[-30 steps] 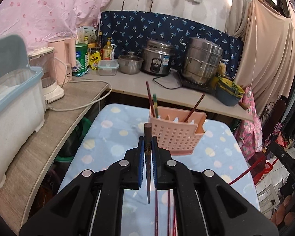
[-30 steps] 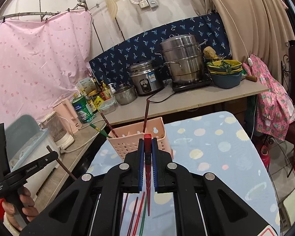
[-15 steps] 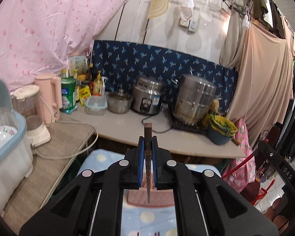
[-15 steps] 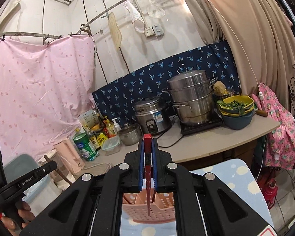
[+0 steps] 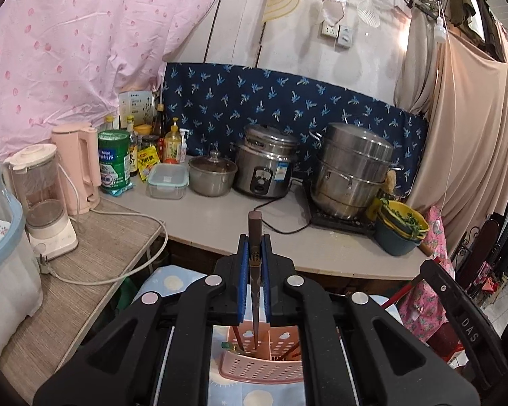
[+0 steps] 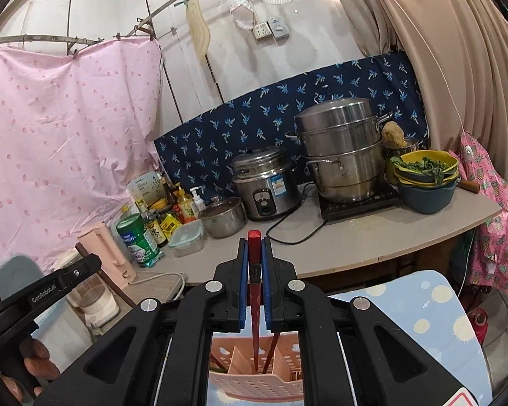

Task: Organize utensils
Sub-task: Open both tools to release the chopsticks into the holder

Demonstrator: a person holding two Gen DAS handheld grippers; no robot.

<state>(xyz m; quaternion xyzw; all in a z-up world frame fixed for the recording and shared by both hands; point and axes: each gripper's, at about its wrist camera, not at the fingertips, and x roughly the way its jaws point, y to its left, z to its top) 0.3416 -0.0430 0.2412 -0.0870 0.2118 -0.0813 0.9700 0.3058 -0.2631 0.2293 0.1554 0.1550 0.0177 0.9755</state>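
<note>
My left gripper (image 5: 254, 257) is shut on a dark brown chopstick (image 5: 254, 233), held upright with its tip down inside the pink perforated utensil basket (image 5: 260, 368). My right gripper (image 6: 254, 260) is shut on a red chopstick (image 6: 254, 247), also upright, its tip inside the same pink basket (image 6: 254, 385). The basket holds a few other chopsticks and sits on the blue spotted cloth (image 6: 433, 308). The left gripper's body (image 6: 44, 291) shows at the left of the right wrist view.
A grey counter (image 5: 220, 220) behind carries a rice cooker (image 5: 266, 165), a steel steamer pot (image 5: 352, 169), a small pot (image 5: 213, 176), bottles and a green tin (image 5: 113, 157). A blender (image 5: 44, 203) and a pink kettle (image 5: 81, 165) stand at the left. Stacked bowls (image 5: 399, 226) sit at the right.
Both grippers have risen and tilted over the basket, bringing both chopsticks' tips down into its compartments. The basket has dropped to the bottom of both views.
</note>
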